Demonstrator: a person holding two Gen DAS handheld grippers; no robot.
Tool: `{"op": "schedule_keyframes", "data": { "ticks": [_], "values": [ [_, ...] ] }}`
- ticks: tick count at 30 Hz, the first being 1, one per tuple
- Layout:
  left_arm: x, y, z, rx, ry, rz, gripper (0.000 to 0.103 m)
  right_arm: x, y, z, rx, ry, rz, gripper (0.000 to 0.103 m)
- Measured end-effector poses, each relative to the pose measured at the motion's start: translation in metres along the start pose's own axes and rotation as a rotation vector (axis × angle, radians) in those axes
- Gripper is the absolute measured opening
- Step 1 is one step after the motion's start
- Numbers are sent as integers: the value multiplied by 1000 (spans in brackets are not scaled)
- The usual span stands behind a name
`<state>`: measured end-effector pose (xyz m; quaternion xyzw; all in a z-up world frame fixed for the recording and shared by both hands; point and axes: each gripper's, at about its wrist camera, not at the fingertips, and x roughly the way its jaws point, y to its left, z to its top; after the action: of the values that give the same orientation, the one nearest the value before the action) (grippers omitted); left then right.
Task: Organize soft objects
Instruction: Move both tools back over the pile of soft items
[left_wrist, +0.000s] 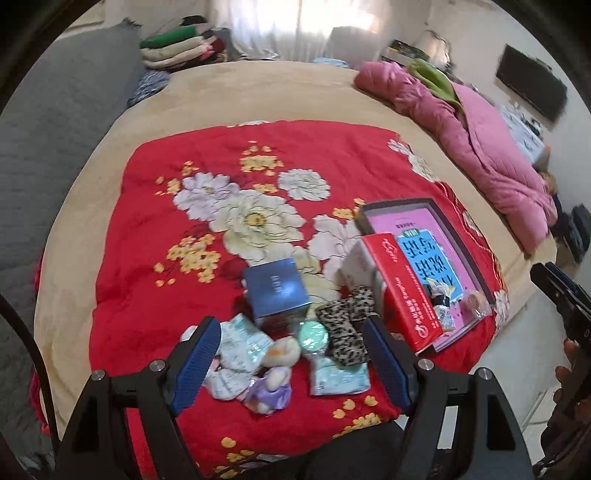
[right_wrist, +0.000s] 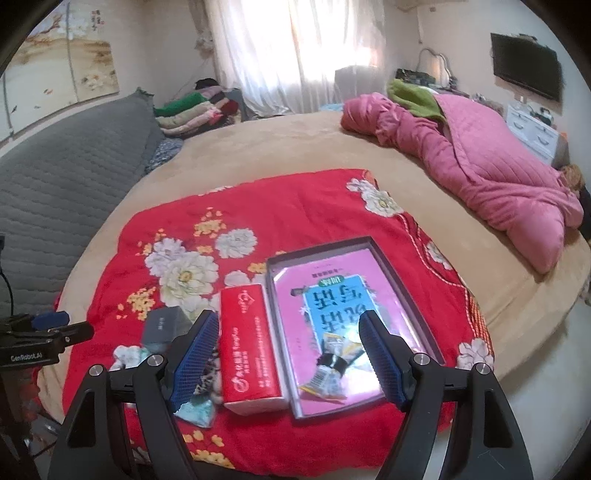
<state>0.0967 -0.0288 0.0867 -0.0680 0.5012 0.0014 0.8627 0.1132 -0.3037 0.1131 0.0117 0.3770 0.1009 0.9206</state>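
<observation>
On a red floral quilt (left_wrist: 184, 206) lies a heap of small soft things: a leopard-print scrunchie (left_wrist: 343, 325), a mint round puff (left_wrist: 313, 334), a plush toy in purple (left_wrist: 271, 373), and pale packets (left_wrist: 240, 343). My left gripper (left_wrist: 291, 354) is open, hovering above this heap, holding nothing. A shallow grey tray (right_wrist: 397, 280) with a pink and blue sheet holds a small wrapped packet (right_wrist: 330, 369). My right gripper (right_wrist: 288, 354) is open and empty above the tray's near end and a red box (right_wrist: 247, 347).
A blue box (left_wrist: 275, 288) and a white box (left_wrist: 360, 264) stand behind the heap. A pink quilt (right_wrist: 480, 162) lies at the bed's right edge, folded clothes (right_wrist: 192, 107) at the back, a grey headboard (right_wrist: 55, 177) on the left.
</observation>
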Motion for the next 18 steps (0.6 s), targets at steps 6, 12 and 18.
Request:
{"op": "schedule_keyframes", "data": {
  "ticks": [6, 12, 18],
  "values": [
    [-5, 32, -8, -56, -4, 4, 79, -5, 20, 0, -33, -10, 20, 79],
    [-7, 60, -23, -101, 6, 4, 79, 1, 44, -5, -66, 4, 67, 79],
    [-2, 82, -39, -128, 27, 7, 79, 12, 74, -17, -128, 35, 90, 79]
  ]
}}
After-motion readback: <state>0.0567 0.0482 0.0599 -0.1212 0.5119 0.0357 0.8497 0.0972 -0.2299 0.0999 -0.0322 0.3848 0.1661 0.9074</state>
